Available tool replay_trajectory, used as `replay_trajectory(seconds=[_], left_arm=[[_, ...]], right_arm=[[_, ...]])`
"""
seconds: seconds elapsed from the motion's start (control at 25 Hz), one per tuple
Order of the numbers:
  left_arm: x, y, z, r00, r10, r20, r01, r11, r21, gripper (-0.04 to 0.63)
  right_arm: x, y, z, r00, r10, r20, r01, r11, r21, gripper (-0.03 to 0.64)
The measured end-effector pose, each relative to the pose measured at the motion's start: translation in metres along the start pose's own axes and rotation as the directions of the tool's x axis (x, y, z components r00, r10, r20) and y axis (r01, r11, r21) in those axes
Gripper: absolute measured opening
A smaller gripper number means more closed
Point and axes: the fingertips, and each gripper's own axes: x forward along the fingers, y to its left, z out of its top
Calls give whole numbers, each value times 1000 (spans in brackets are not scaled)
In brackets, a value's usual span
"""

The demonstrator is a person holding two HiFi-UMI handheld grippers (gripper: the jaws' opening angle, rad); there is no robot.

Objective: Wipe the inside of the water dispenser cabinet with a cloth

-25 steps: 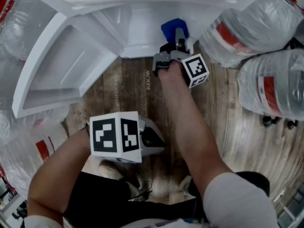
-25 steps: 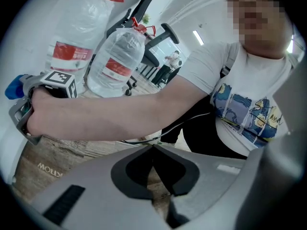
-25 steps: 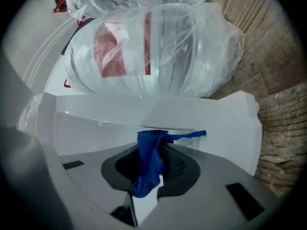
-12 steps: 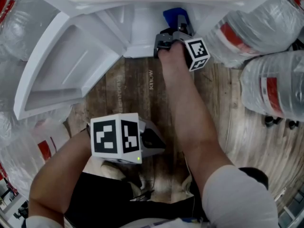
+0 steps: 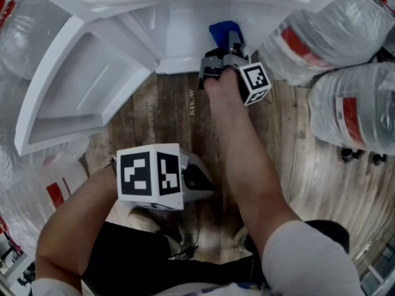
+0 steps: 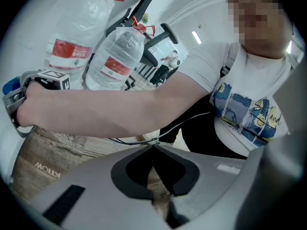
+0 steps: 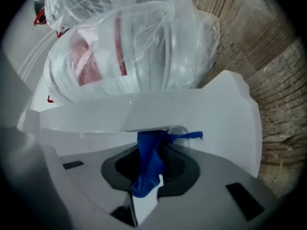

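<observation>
A person's right gripper reaches into the open water dispenser cabinet, its fingers clenched on a blue cloth that bunches between them and presses against the white cabinet wall just ahead of them. The left gripper hangs well back over the wooden floor, fingers closed together on nothing. With the door swung wide and the cloth on the surface, wiping appears under way; how much of the inside remains cannot be judged.
</observation>
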Motion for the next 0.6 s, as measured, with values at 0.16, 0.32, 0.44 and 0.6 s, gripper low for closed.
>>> replay_trajectory(seconds=[0.16,0.32,0.44,0.6], left_arm=[[3,-1,2,1000,-4,-2,4,1000,-1,3],[5,0,10,1000,-7,9,7,1000,0,3],[6,1,13,1000,-3,8,3,1000,5,3],[-1,3,21,999,9,46,-9,1000,-1,3]], right_arm=[[-10,-4,2,1000,-13,-16,13,1000,-14,72],[-22,-10,0,999,-27,-38,26,999,-24,73],[-30,-16,1,998,-43,-55,41,998,-37,72],[-39,-18,6,995,-46,-84,38,995,-90,72]])
